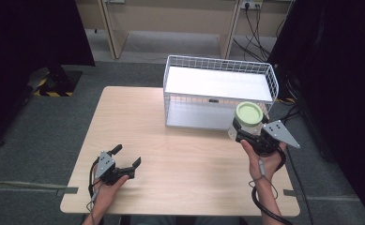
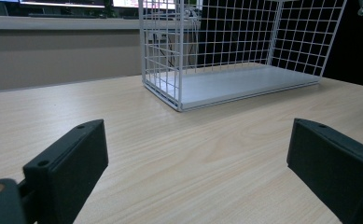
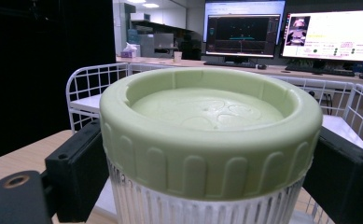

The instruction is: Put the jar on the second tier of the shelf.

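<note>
The right claw [image 1: 244, 132] pinches a green-lidded jar [image 1: 248, 117] at the white basket's [image 1: 217, 64] near right corner. The left claw [image 1: 126, 157] rests spread on the pale wood desk [image 1: 180, 159]; grey carpet surrounds.

Pale green lid [image 3: 210, 112], white basket [image 1: 217, 70]

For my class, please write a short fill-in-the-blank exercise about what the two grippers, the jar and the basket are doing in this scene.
1. The right gripper is shut on a clear jar with a pale ____ lid.
2. The left gripper is open and holds ____.
3. The white wire basket stands on the ____.

Missing words: green; nothing; table
</note>
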Available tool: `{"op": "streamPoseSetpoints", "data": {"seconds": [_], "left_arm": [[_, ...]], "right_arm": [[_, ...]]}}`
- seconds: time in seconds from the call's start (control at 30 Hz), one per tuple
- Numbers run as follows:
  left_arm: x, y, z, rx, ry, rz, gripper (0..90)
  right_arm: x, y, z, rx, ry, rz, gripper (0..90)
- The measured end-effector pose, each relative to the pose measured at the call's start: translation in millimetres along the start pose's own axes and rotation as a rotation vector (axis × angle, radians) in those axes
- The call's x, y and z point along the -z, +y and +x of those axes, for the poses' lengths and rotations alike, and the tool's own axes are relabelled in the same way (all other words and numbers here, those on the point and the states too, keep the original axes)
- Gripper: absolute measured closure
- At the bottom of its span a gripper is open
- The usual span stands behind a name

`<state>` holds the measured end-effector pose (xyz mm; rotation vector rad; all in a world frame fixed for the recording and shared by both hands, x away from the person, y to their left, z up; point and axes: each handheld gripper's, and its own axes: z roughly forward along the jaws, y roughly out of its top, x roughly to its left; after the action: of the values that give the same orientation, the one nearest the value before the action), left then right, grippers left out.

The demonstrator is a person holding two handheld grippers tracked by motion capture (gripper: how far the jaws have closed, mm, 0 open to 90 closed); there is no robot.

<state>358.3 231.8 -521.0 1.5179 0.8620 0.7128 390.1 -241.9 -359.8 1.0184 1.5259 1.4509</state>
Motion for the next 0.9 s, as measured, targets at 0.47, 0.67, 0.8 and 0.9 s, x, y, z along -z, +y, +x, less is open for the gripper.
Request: {"op": "streamPoseSetpoints", "data": {"seconds": [0.47, 0.67, 0.8, 0.9], "left_arm": [[0.0, 0.0, 0.1, 0.000, 0.000, 0.000, 4.4], [0.0, 0.0, 0.1, 0.001, 0.000, 0.000, 4.4], [0.0, 0.1, 0.2, 0.001, -0.001, 0.001, 4.3], [-0.1, 0.0, 0.2, 0.004, -0.001, -0.002, 4.3]], "right_arm": [[-19.2, 20.3, 1.1, 0.002, -0.002, -0.018, 11.5], [-26.3, 27.9, 1.2, -0.001, -0.002, -0.025, 11.5], [-30.4, 34.1, 1.6, 0.004, -0.003, -0.030, 11.5], [-33.7, 39.6, 2.0, 0.005, -0.003, -0.036, 11.5]]}}
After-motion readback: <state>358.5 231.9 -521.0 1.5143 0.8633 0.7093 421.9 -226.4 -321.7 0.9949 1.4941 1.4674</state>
